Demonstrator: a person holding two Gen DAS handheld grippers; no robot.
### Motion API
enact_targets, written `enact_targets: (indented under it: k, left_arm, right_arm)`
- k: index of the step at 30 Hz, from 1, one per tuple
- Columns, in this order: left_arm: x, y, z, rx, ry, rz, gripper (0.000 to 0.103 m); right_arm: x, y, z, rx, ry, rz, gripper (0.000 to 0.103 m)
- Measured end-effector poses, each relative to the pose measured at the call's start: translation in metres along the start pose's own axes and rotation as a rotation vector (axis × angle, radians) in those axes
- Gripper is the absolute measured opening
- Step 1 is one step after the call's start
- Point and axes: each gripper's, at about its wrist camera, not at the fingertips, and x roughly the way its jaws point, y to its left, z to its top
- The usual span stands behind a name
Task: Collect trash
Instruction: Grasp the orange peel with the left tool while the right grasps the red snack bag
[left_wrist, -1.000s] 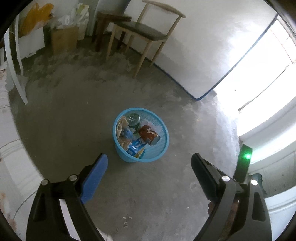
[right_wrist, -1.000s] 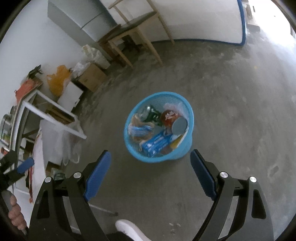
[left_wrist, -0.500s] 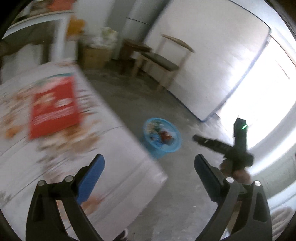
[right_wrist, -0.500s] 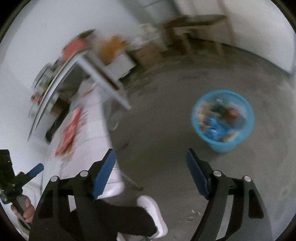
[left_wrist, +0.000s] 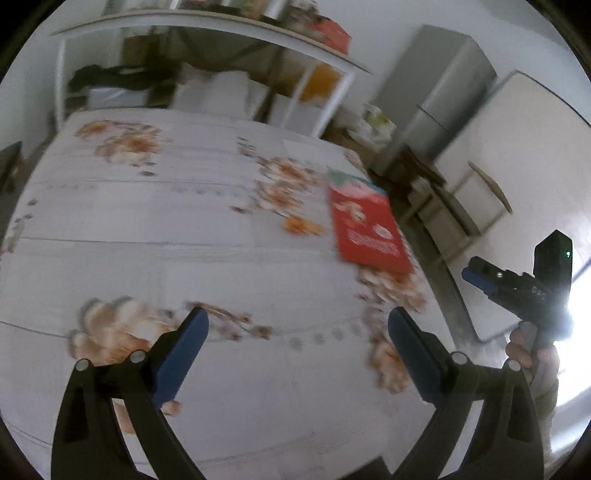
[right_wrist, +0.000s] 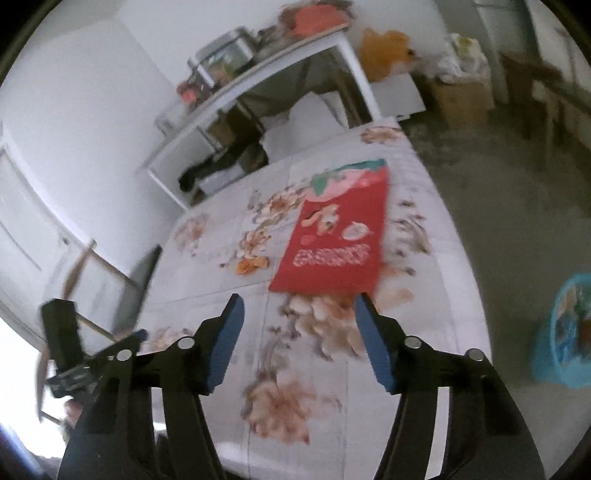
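Presently: one red packet (right_wrist: 334, 236) lying flat on the floral tabletop (right_wrist: 424, 332), near its edge, with a small orange scrap (right_wrist: 251, 265) just beside it.
Packet, judged: thin, light, flexible wrapper or flat carton, likely glossy and slippery; best taken at a free edge or corner, since a flat face gives the jaws nothing to bite. Orange scrap: tiny, light, too blurred to name. Right gripper (right_wrist: 299, 339): jaws have just been closing to a middling gap, nothing between them, touching nothing, hanging above the tabletop short of the packet's near edge. Left gripper (left_wrist: 297, 350): jaws wide, empty, over bare cloth, packet well apart. Blue basket (right_wrist: 565, 332) on the floor, already holding trash.
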Motion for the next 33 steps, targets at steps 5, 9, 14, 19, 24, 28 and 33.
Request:
enact_targets:
  k: [5,9,14,19,24,28,33]
  left_arm:
    - [0.004,0.013,0.015,0.033,-0.032,0.035,0.095]
    - [0.023,0.013,0.030,0.058,-0.018,0.032,0.095]
    - [0.051,0.001,0.049,0.112,0.040,0.014,0.091]
    - [0.087,-0.016,0.069,0.188,0.086,0.036,0.085]
    - [0.139,-0.035,0.081,0.298,0.165,0.103,0.077]
    - [0.171,-0.045,0.078,0.384,0.211,0.204,0.057]
    - [0.177,-0.048,0.077,0.398,0.183,0.230,0.026]
  right_arm:
    - [0.034,-0.008,0.023,0.026,0.022,-0.137,0.054]
    - [0.063,-0.035,0.035,0.116,0.087,-0.199,0.048]
    - [0.093,-0.051,0.039,0.143,0.168,-0.264,0.043]
    - [0.105,-0.046,0.038,0.087,0.192,-0.292,0.032]
    - [0.109,-0.038,0.033,0.020,0.201,-0.324,0.013]
    - [0.107,-0.040,0.030,0.015,0.200,-0.325,0.003]
    - [0.106,-0.039,0.028,-0.014,0.197,-0.318,0.002]
